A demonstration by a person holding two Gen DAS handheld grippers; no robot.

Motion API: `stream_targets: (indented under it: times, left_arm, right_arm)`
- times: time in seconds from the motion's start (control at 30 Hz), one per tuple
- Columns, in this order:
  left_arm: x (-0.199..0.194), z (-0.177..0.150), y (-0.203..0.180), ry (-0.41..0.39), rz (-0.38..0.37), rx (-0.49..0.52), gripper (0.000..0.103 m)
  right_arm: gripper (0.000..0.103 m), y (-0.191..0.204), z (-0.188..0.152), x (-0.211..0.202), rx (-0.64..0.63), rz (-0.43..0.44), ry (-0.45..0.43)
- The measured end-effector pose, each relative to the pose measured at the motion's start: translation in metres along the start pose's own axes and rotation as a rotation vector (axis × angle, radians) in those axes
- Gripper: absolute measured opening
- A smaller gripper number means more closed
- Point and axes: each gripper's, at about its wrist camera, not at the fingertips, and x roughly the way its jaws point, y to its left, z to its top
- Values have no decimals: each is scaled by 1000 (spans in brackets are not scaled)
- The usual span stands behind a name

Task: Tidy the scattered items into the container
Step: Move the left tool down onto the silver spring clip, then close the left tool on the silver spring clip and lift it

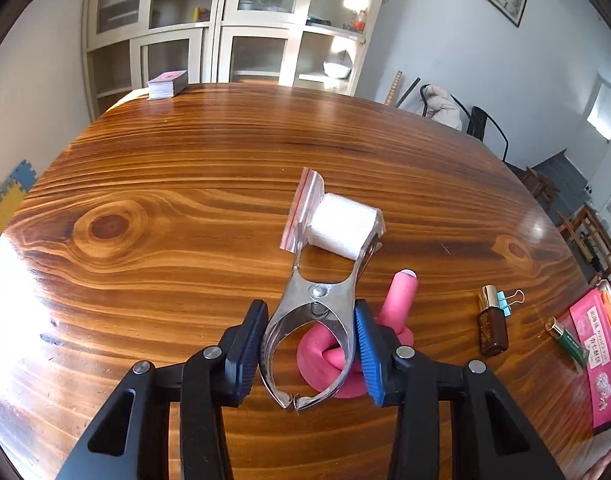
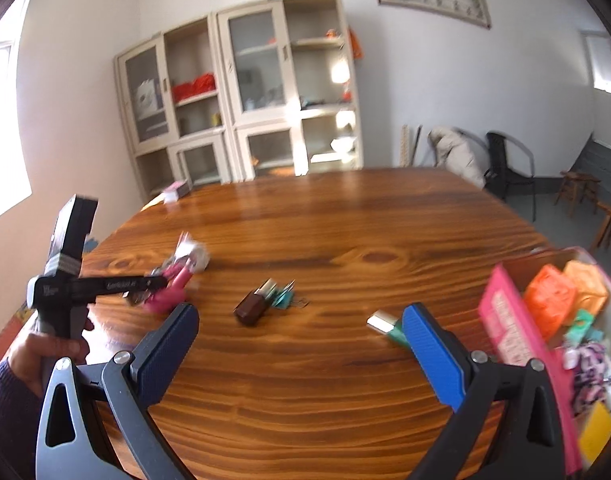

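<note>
A pink-walled container sits at the right edge of a round wooden table. Inside it lie orange crumpled packets, a teal item, a patterned black, white and pink bundle and a yellow card.

The left gripper is clenched on a metal spring clamp: its blue pads press the clamp's two handles from either side. The clamp's tips reach a white roll in a clear zip bag with a red seal strip; whether they bite it cannot be told. Under the clamp lies a pink knotted tube on the tabletop.

The right gripper stands wide open with nothing between its pads, above bare wood. Just behind its right finger lies a green tube with a gold cap, near the container. Further back, mid-table, a small brown bottle lies touching a teal binder clip.

A person's hand in a dark sleeve holds the left gripper's handle. A stack of cards rests at the table's far edge.
</note>
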Motion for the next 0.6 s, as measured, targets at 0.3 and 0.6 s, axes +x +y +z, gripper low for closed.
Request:
stream_targets:
  times: [0.3,0.6]
  left_arm:
    - [-35,11,7,-83,17,-55,43]
    - [-43,17,25,-89,25,-119,43]
  right_arm:
    - [101,1,-2,75,84,136,238]
    - [75,-1,1,96,110,160,317]
